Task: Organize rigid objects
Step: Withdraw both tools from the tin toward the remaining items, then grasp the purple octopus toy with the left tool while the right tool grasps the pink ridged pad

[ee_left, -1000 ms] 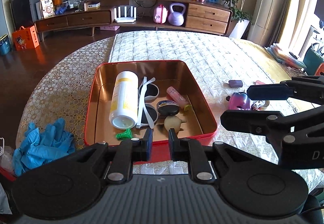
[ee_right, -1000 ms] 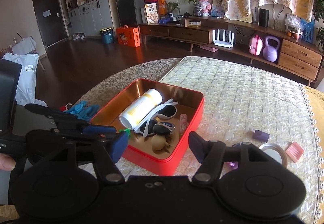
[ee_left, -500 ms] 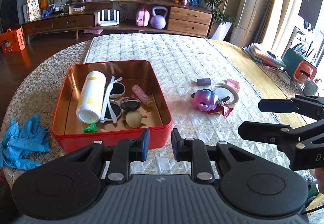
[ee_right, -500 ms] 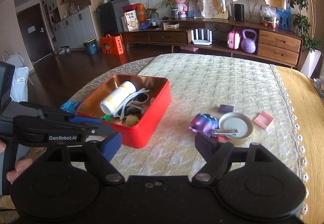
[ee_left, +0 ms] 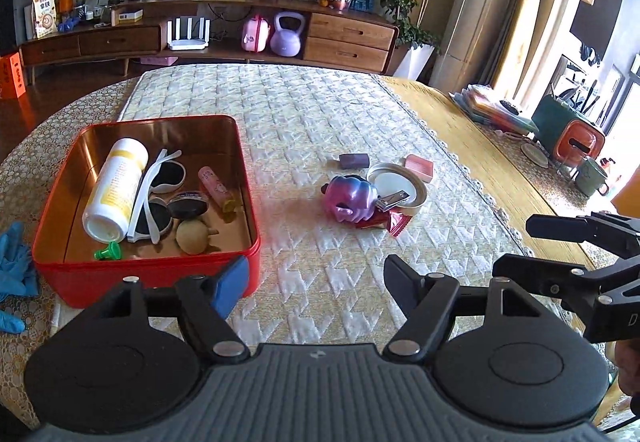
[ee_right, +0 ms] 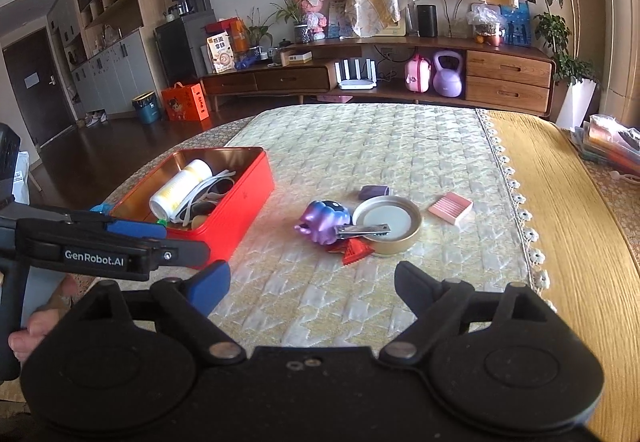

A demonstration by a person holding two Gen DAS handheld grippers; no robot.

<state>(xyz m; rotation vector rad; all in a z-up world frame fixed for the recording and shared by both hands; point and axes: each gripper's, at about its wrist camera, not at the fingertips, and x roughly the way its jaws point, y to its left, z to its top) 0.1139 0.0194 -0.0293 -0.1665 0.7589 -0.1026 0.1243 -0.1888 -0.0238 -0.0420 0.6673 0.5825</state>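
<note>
A red tin box (ee_left: 160, 284) (ee_right: 244, 202) sits on the quilted table at left, holding a white bottle (ee_left: 116, 186), white sunglasses (ee_left: 160, 186), a pink tube (ee_left: 214, 182) and small items. Right of it lie a purple toy (ee_left: 350, 198) (ee_right: 324, 220), a round lid (ee_left: 400, 184) (ee_right: 386, 222) with a nail clipper (ee_right: 364, 230) on it, a red wrapper (ee_left: 394, 222), a purple block (ee_left: 354, 161) and a pink block (ee_left: 419, 167) (ee_right: 450, 207). My left gripper (ee_left: 316, 284) is open and empty, near the box's front right corner. My right gripper (ee_right: 312, 282) is open and empty, short of the toy.
Blue gloves (ee_left: 14, 266) lie left of the box. A wooden table strip (ee_right: 560, 222) runs along the right past a lace edge. A toaster and mug (ee_left: 576, 142) stand far right. A sideboard (ee_right: 400, 74) stands behind.
My left gripper opened and swung right, away from over the box toward the loose items. My right gripper moved right too, staying open.
</note>
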